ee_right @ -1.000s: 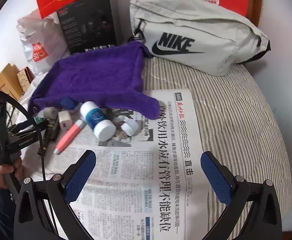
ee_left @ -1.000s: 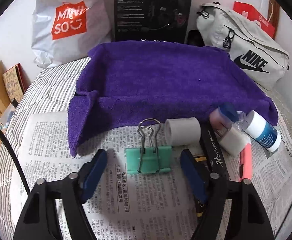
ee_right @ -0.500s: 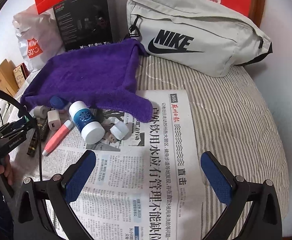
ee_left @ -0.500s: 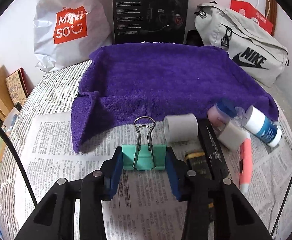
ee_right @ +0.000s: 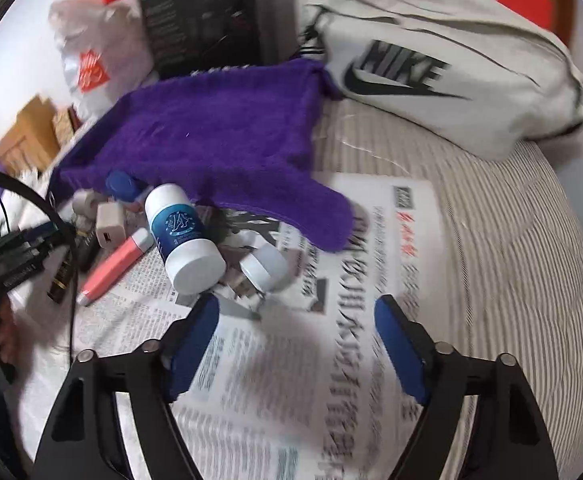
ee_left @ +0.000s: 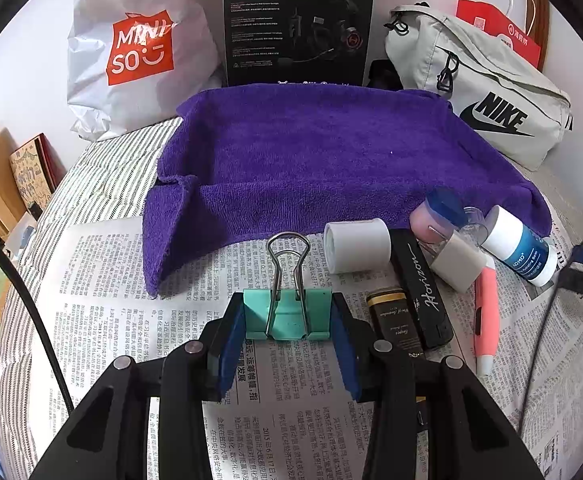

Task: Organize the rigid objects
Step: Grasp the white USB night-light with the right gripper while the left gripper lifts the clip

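Left wrist view: While the rest of the clutter just sits there, the left gripper point(ee_left: 289, 320) has its two blue pads pressed on either side of the green binder clip point(ee_left: 287, 314), so it's closed around the clip, wire handles pointing away toward the purple towel point(ee_left: 331, 160).

Clip position: down at the newspaper point(ee_left: 111, 300), just short of the towel's front edge. Can't tell if it's actually off the paper.

Pile next to it: white roll point(ee_left: 357, 245), black Horizon stick point(ee_left: 421, 288), gold-capped black tube point(ee_left: 391, 318), white charger block point(ee_left: 457, 262), pink pen point(ee_left: 485, 312) and blue-label bottle point(ee_left: 519, 246), all bunched together on the newspaper by the towel's right front corner.

Right wrist view: pretty blurry. The right gripper point(ee_right: 297, 332) is spread wide with nothing between its pads, hovering over the newspaper just in front of the bottle and a small white-capped jar point(ee_right: 265, 268).

Bed: striped cover point(ee_right: 511, 240) runs under everything, Nike bag point(ee_right: 451, 60) at the back.

Progress: my guess is the towel is the drop zone, and it's bare in both views, so basically nothing is sorted yet. Clip looks like item one; the whole pile is left.

Watch out: the clip is gripped at its edges, so it could twist.
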